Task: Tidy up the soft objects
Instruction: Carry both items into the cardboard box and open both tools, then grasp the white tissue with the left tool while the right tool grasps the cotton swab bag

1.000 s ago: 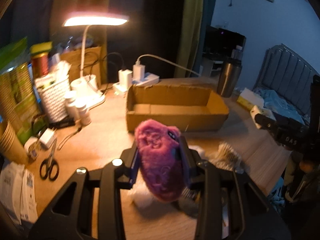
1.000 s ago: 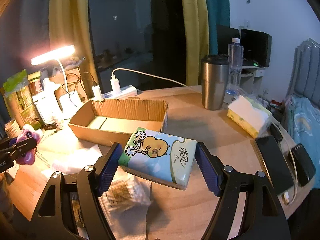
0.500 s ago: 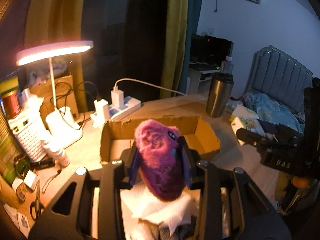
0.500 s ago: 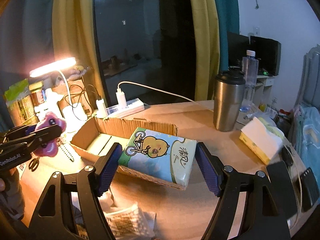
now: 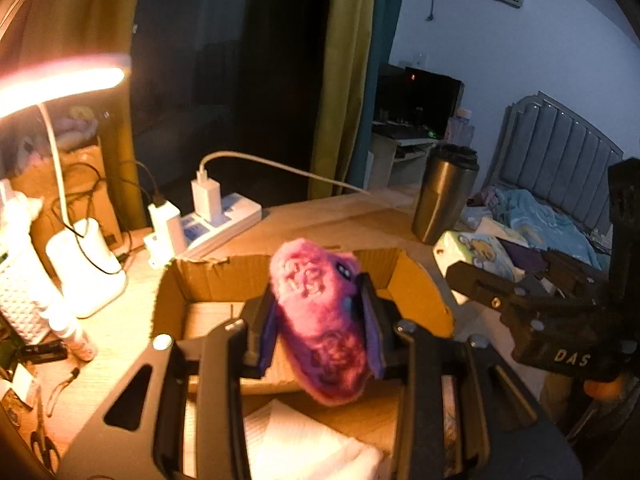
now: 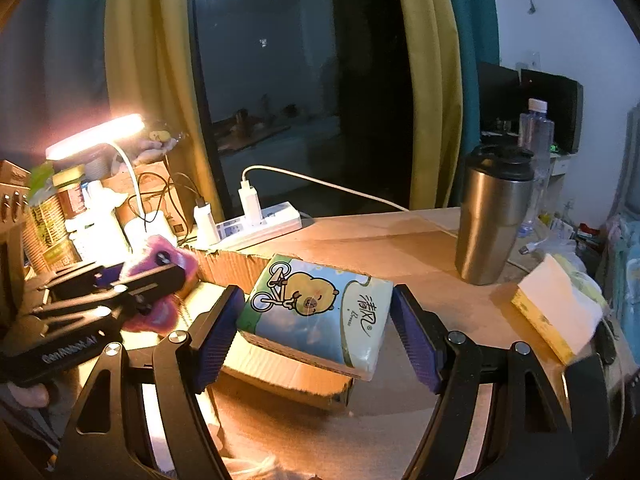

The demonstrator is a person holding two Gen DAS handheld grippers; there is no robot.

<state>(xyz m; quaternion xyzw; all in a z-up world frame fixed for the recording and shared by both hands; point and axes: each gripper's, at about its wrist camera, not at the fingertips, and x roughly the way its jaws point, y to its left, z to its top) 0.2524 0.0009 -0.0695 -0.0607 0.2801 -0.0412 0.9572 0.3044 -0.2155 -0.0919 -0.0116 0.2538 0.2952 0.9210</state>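
A fuzzy purple plush toy (image 5: pixel 312 280) is clamped in my left gripper (image 5: pixel 320 324), whose pads are shut on its sides; it hangs over the near half of the open cardboard box (image 5: pixel 208 276). The right wrist view shows that same left gripper (image 6: pixel 140 280) and plush toy (image 6: pixel 156 248) at the box's left end. My right gripper (image 6: pixel 318 328) is shut on a soft tissue pack (image 6: pixel 320 300) printed with a cartoon bear on a bicycle, held above the right part of the box (image 6: pixel 288 372). The tissue pack (image 5: pixel 472 248) also appears at the right in the left wrist view.
A lit desk lamp (image 5: pixel 60 80), a power strip (image 5: pixel 224 216) with chargers and small bottles (image 5: pixel 76 332) crowd the desk's left and back. A steel tumbler (image 6: pixel 492 216) and a yellow tissue box (image 6: pixel 556 312) stand to the right. White paper (image 5: pixel 304 440) lies before the box.
Both grippers have carried their loads forward across the desk; the box, first ahead of them, now lies right under the plush toy and the tissue pack. Neither grip has changed.
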